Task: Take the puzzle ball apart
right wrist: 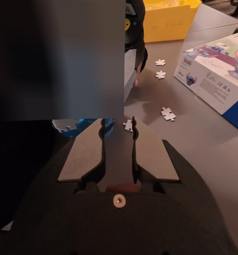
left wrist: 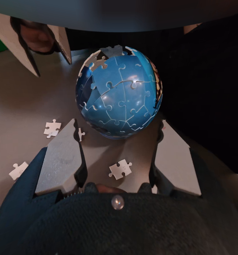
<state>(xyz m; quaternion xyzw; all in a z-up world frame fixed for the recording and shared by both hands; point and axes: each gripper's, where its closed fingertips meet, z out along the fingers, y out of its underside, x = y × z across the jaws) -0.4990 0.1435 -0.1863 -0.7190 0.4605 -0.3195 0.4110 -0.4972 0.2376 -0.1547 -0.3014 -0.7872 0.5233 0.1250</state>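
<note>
The blue puzzle ball [left wrist: 118, 93] stands on the grey table [left wrist: 25, 103], with a ragged hole at its top where pieces are out. My left gripper [left wrist: 117, 124] is open wide, its fingertips flanking the ball's near lower side without clearly touching it. My right gripper [right wrist: 118, 120] is open and empty; the ball [right wrist: 68, 128] shows just left of its left finger, partly hidden by a blurred patch. In the left wrist view the right gripper [left wrist: 53, 69] hangs to the upper left of the ball. Loose white pieces [left wrist: 120, 169] lie face down on the table.
More loose pieces [right wrist: 168, 114] lie right of the ball. The puzzle's white and blue box [right wrist: 212, 77] lies at the right. A yellow bin [right wrist: 168, 20] stands at the back. The left gripper's grey finger [right wrist: 129, 69] and a hand are behind the ball.
</note>
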